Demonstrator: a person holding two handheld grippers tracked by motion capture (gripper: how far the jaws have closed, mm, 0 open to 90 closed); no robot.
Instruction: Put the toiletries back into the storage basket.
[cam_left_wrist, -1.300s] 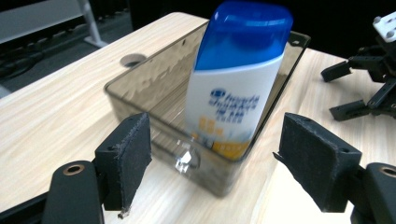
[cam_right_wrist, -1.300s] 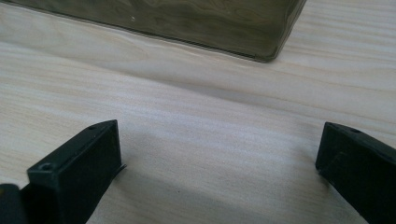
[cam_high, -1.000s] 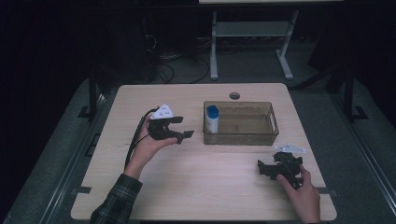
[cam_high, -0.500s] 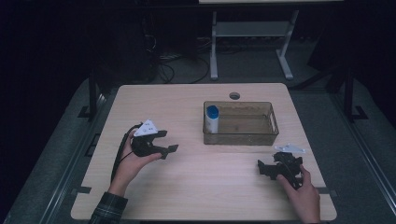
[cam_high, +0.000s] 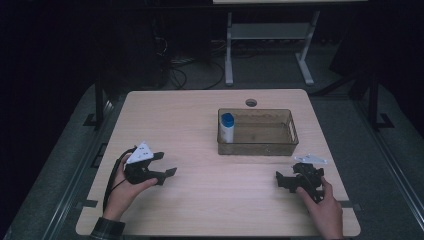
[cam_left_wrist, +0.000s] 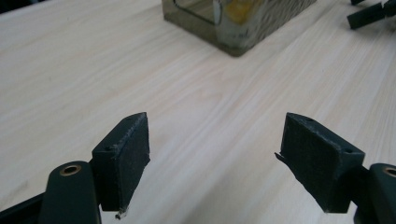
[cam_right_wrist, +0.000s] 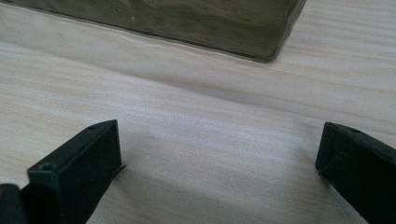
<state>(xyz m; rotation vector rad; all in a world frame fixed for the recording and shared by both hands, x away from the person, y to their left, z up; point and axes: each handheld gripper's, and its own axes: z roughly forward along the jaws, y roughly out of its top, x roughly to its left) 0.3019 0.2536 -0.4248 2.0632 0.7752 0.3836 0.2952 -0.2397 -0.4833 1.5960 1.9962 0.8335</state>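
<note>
Where darkness surrounds, pale wooden table (cam_high: 210, 115)

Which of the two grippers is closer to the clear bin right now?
The right gripper, near the table's right edge, sits just in front of the bin. The left gripper is farther off toward the left, with bare tabletop between.
</note>
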